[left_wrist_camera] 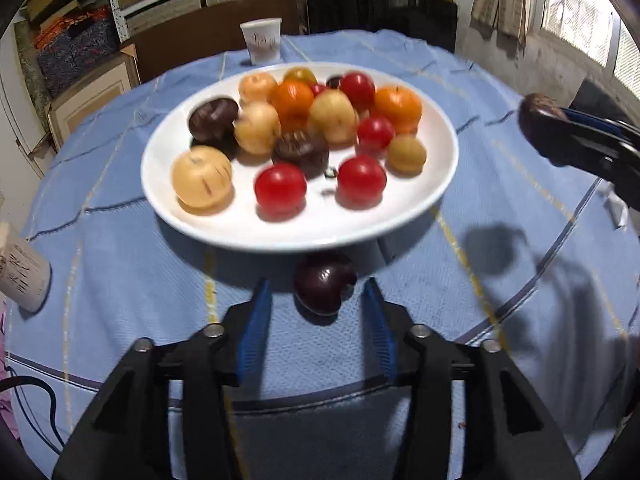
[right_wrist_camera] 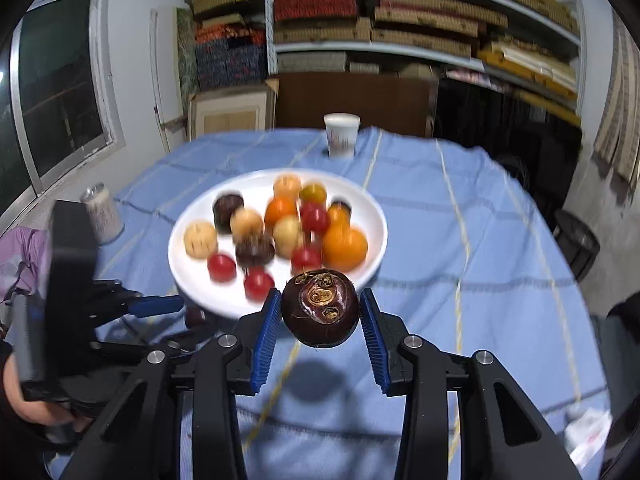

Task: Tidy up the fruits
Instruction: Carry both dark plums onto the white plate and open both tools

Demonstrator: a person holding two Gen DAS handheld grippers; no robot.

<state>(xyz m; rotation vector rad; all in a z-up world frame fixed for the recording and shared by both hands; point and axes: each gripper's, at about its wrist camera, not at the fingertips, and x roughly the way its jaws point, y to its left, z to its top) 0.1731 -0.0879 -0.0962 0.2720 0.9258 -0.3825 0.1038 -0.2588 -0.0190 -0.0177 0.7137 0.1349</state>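
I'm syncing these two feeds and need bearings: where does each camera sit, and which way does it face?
Left wrist: on the left gripper, looking across the table at the plate; open jaws flank a dark fruit on the cloth.
Right wrist: on the right gripper, facing the same plate, jaws around a dark round fruit; the left gripper shows at left.
Shared: plate, paper cup.

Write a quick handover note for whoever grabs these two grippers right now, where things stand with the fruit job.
Left gripper: open, low over the blue tablecloth, jaws either side of a dark purple fruit lying just off the plate, not gripped.
Right gripper: shut on a dark brown fruit, held above the cloth near the plate's front edge.
White plate: already holds most of the red, orange, tan and dark fruits.
Left: set down the held fruit, pick up the loose purple one. Paper cup sits behind the plate.
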